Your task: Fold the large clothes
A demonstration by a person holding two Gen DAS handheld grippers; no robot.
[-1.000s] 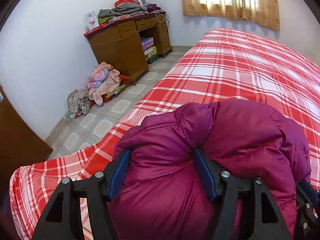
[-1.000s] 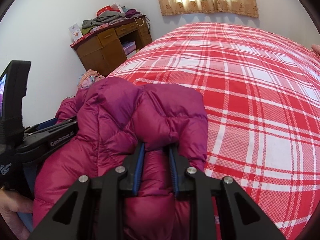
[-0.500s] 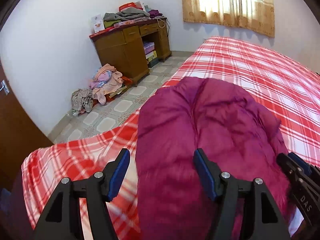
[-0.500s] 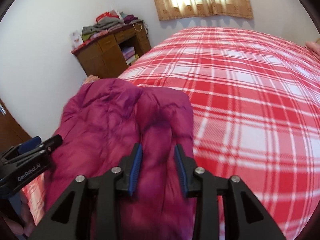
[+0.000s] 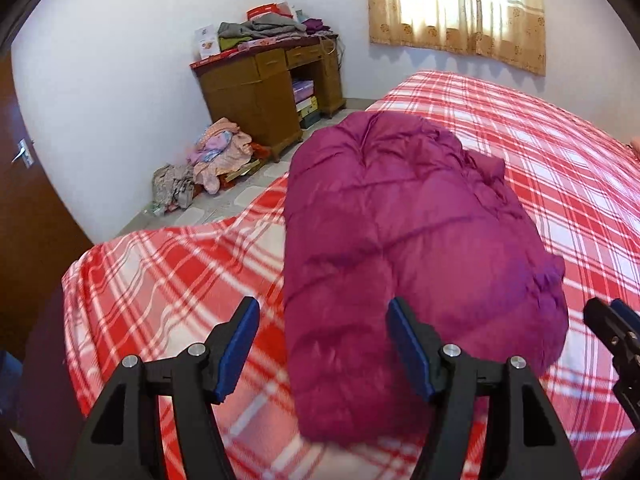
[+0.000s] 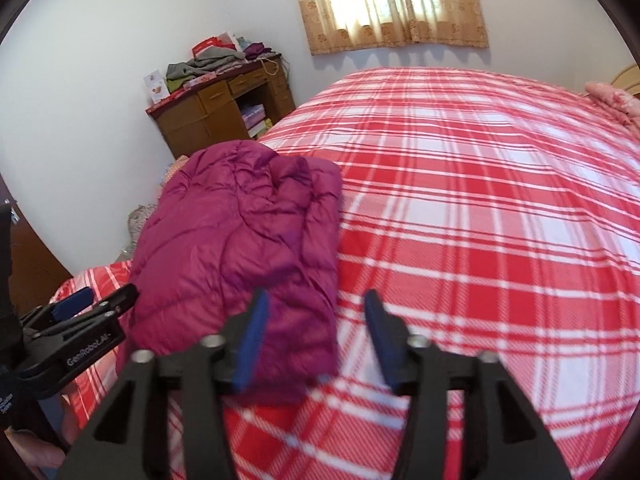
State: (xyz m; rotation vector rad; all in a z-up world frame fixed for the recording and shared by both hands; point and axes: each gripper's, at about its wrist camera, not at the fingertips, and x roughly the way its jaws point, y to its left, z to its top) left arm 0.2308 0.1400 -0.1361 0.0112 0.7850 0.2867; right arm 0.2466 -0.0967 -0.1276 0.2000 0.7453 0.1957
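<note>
Bed covered in a red-and-white plaid cotton spread (image 6: pixel 480 208), filling most of both views; its near left corner hangs rumpled over the edge. Left gripper (image 5: pixel 322 344), black frame with blue pads, at the near edge, angled down toward the bed; jaws spread wide, pressing on nothing, the near end of the jacket lying between them with only the right pad close against the fabric. Right gripper (image 6: pixel 314 334) just to its right along the same edge, likewise angled down; its jaws have just been opening and now stand apart, the left blue pad over the jacket's near right corner, the right pad over bare plaid, nothing gripped. Each gripper shows at the side of the other's view. Magenta quilted puffer jacket (image 5: pixel 404 232), folded into a long puffy bundle, lies on the bed's left side near the near left corner, running away from the near edge. Beyond the bed's left edge: pale tiled floor (image 5: pixel 256 184) with a heap of pastel clothes (image 5: pixel 216 156) against the white wall. Further back, a brown wooden desk (image 5: pixel 256 92) stacked with folded clothes and boxes. Dark wooden door (image 5: pixel 24 208) at far left. On the far wall, a tan patterned curtain (image 6: pixel 392 12) over a bright window. Pink bedding (image 6: pixel 616 104) at the far right corner.
</note>
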